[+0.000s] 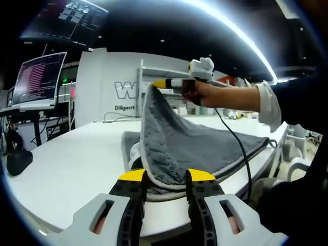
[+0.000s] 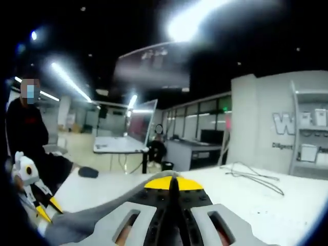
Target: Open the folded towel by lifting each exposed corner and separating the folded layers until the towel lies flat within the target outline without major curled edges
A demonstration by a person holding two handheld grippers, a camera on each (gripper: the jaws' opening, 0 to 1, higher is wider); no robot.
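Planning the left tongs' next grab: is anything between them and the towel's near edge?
Nothing visible. The left tongs are open right at the towel near edge, while the right tongs hold a lifted corner.

I am counting one grey, plush towel with a pale stitched border (image 1: 189, 146) lying on one white table (image 1: 77, 164), and two yellow-tipped, two-jaw grippers working on it: the left gripper (image 1: 166, 177) and the right gripper (image 2: 171, 183). I am also seeing one hand (image 1: 205, 95) gripping the far tool, one person in dark clothes (image 2: 28, 133) standing at the side, and one loose dark cable (image 2: 253, 177) lying on the tabletop. I am making out two lit monitor screens (image 1: 38, 77) on the left.
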